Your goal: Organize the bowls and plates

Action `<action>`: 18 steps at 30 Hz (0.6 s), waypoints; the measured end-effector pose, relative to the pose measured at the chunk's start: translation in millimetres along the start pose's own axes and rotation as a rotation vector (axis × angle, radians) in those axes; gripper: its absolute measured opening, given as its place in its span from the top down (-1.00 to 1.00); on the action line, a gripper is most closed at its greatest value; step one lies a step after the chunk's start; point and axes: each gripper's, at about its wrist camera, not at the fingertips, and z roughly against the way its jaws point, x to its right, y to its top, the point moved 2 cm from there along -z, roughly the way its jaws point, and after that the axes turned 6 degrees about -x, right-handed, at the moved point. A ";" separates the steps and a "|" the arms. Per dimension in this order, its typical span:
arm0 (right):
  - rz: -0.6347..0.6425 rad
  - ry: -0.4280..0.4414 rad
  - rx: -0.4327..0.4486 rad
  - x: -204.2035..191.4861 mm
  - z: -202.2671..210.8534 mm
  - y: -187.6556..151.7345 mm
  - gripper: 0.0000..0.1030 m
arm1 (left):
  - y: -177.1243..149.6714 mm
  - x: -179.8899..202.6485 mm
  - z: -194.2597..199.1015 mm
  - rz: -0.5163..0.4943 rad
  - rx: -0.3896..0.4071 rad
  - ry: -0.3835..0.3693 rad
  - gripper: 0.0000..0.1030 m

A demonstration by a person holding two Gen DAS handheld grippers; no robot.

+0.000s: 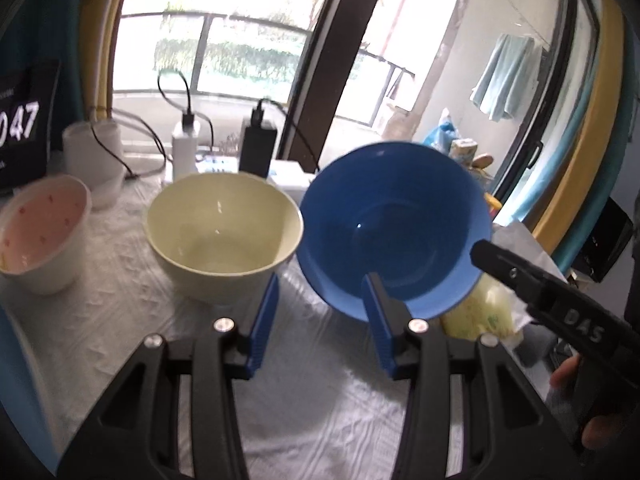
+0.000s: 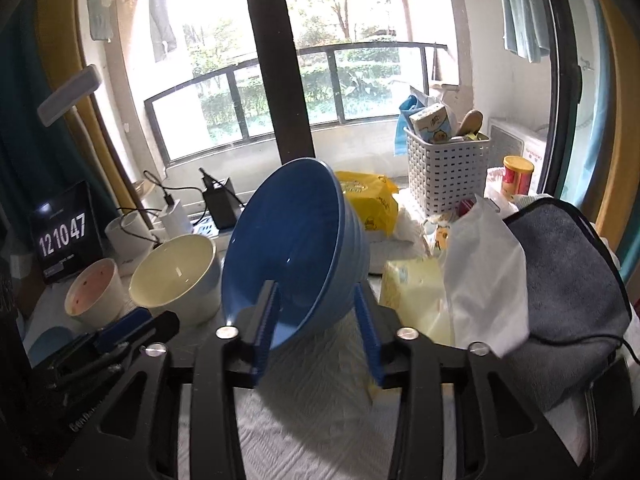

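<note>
The right tongs (image 2: 316, 320) pinch the rim of the blue bowl (image 2: 292, 248), which is held tilted above the counter (image 2: 320, 420), just right of the cream bowl (image 2: 172, 276). The left tongs (image 1: 320, 312) are spread and hold nothing. Likely next step: nest the blue bowl; level it first.

The left gripper (image 1: 320, 284) and right gripper (image 2: 316, 304) share black angular frames, silver round screws and ribbed blue fingers (image 1: 262, 320). White "DAS" lettering marks the right one's side. Bare fingertips show behind it.
</note>
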 end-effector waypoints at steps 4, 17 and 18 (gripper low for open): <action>0.022 -0.024 0.003 -2.8 -9.8 6.0 0.18 | -0.4 -1.0 -22.9 0.024 -0.040 -0.002 0.13; -0.023 -0.104 -0.033 14.2 -42.1 2.3 0.61 | -0.2 -6.2 -57.3 0.062 -0.097 -0.022 0.12; -0.033 -0.110 -0.036 17.3 -42.1 2.0 0.68 | -0.1 -7.0 -59.2 0.069 -0.104 -0.025 0.12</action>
